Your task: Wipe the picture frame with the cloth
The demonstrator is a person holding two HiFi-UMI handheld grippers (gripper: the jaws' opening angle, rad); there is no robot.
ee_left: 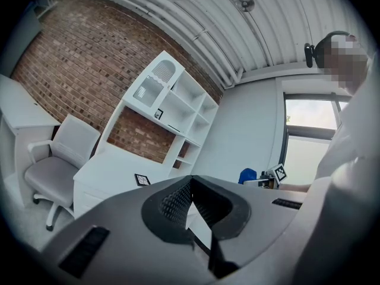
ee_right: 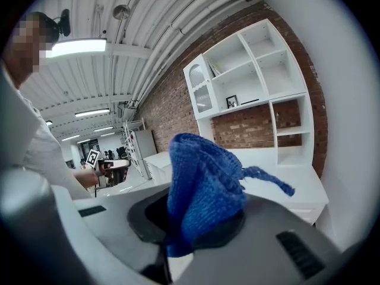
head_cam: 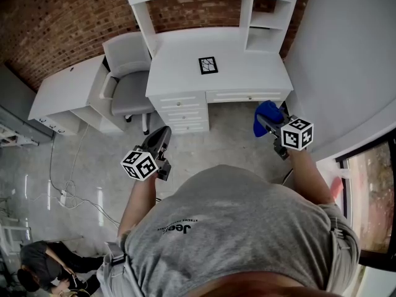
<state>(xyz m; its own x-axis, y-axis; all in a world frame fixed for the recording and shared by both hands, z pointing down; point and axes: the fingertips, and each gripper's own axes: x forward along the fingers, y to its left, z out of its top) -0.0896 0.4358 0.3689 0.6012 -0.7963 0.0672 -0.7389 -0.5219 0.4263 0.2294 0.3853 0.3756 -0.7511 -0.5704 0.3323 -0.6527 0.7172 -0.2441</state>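
Currently pinches a bunched blue knitted cloth in the right gripper, with the jaws closed on its lower folds and a loose tail sticking out sideways. Holds the left gripper squeezed fully together with nothing between the ridged pads.

Reads as the approach step, with no wiping begun. Hangs both grippers in the air over the floor, well apart from the white desk. Places the small black-rimmed picture frame flat on the desk top near its middle, touched by nothing.

Calls next for closing in on the desk and bringing the cloth down onto the frame's face. Probably also needs the left gripper to steady the frame, since it looks light and likely to slide.

Buries the right jaw tips under the cloth. Cannot make out the frame's glass or its picture, being too small. Shows another small frame on the white shelf unit, and more cut off at the top of the head view. Cannot say for certain which is meant, though the desk one seems likeliest.
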